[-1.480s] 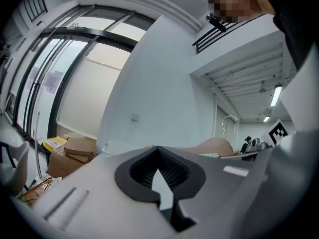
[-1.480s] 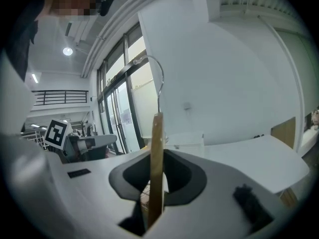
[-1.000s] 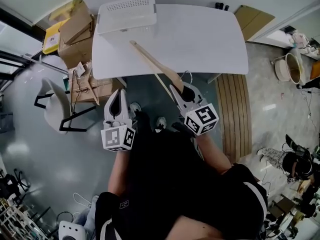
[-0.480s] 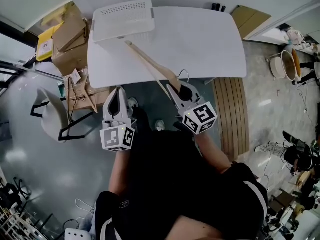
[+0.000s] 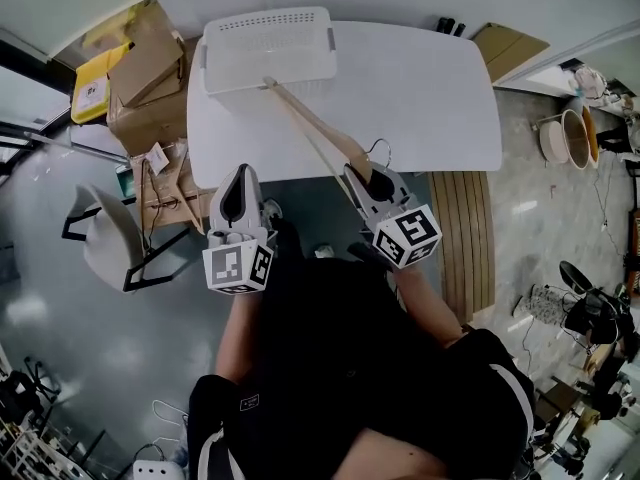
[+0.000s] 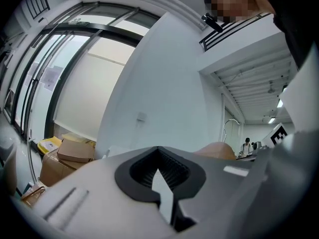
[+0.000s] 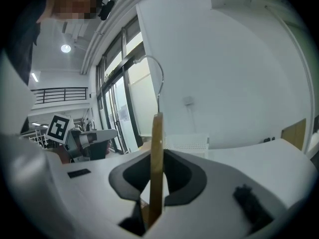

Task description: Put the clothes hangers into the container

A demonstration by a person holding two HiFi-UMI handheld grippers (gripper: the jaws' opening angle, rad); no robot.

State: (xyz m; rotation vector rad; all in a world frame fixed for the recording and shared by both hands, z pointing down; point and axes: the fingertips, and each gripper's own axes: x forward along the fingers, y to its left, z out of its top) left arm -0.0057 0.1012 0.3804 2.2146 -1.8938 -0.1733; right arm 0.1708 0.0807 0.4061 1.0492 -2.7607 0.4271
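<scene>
Cardboard boxes [image 5: 145, 68] and one white chair [image 5: 105, 230] stand on the grey floor [image 5: 70, 318] off the left edge of the white worktop [image 5: 420, 98]. One container [image 5: 270, 43] (white, perforated) sits at its far left corner. One wooden hanger [image 5: 315, 128], clamped edgewise in the right gripper [image 5: 360, 175] jaws, slants from the near edge to the container's near wall. Left gripper [image 5: 240, 175]: jaws together, empty.

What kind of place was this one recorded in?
Probably a lab or workshop-style workspace indoors: a plain white table, cardboard boxes piled beside it, tall windows, and gear and cables strewn on the floor.
</scene>
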